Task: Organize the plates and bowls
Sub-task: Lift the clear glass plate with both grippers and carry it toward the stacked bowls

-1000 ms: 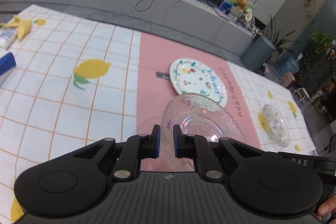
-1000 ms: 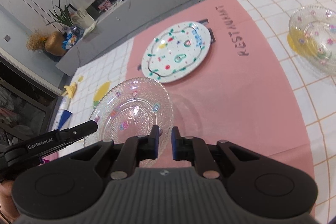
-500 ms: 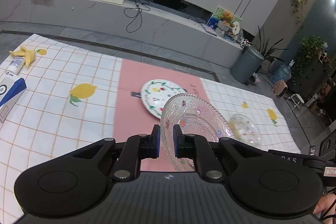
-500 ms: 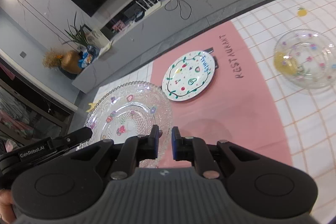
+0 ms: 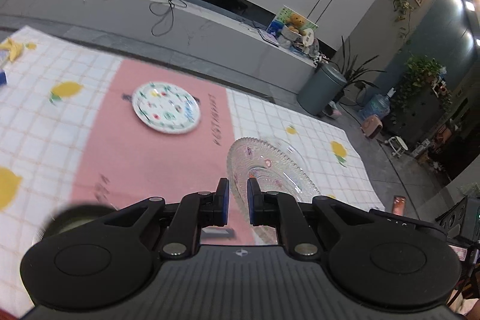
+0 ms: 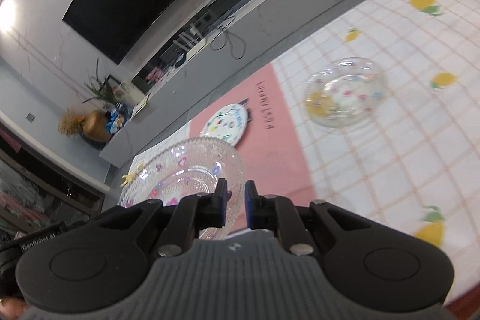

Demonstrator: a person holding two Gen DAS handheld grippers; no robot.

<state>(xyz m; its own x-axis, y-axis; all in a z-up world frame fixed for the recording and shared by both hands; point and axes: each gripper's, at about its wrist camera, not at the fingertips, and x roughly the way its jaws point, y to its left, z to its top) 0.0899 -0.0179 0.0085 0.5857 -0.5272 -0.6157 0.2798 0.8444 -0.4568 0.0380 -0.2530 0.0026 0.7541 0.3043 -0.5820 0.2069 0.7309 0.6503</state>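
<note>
While both tongs pinch the same glass plate [image 5: 270, 170], it hangs in the air above the mat [image 5: 150, 164], tilted. Left tongs [image 5: 237, 201] clamp one edge of its rim, jaws narrow; right tongs [image 6: 233, 201] clamp the opposite edge, also narrow (rim visible between the blue pads in both wrist views). White painted plate [image 5: 166, 112] lies flat on the pink panel of the mat. Glass bowl [image 6: 345, 92] sits on the checked part, well apart from the painted plate.
</note>
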